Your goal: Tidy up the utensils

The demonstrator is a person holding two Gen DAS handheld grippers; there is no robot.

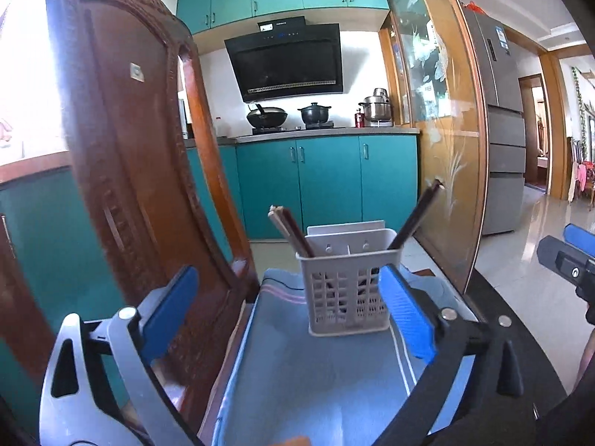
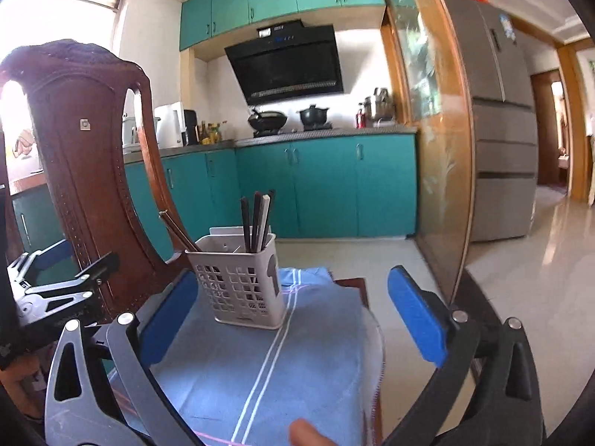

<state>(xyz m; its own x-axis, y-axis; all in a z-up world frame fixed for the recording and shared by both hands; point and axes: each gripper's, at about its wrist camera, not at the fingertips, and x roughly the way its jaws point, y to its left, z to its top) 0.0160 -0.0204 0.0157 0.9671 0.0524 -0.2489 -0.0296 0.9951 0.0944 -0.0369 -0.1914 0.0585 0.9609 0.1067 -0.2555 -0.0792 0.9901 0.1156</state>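
A white slotted utensil holder (image 1: 347, 282) (image 2: 240, 282) stands on a blue cloth (image 1: 297, 368) (image 2: 260, 353) at the table's far end. Dark chopsticks (image 1: 292, 232) lean out of its left compartment and another pair (image 1: 418, 215) out of its right; they also show in the right wrist view (image 2: 256, 221). My left gripper (image 1: 290, 308) is open and empty, just short of the holder. My right gripper (image 2: 293, 316) is open and empty, with the holder ahead near its left finger. Each gripper shows at the edge of the other's view (image 1: 569, 256) (image 2: 55, 278).
A carved wooden chair back (image 1: 122, 156) (image 2: 85, 171) stands close on the left. A glass partition (image 1: 442, 130) (image 2: 438, 148) rises at the table's right edge. Teal kitchen cabinets (image 1: 327, 182) and a stove with pots (image 2: 290, 119) lie beyond.
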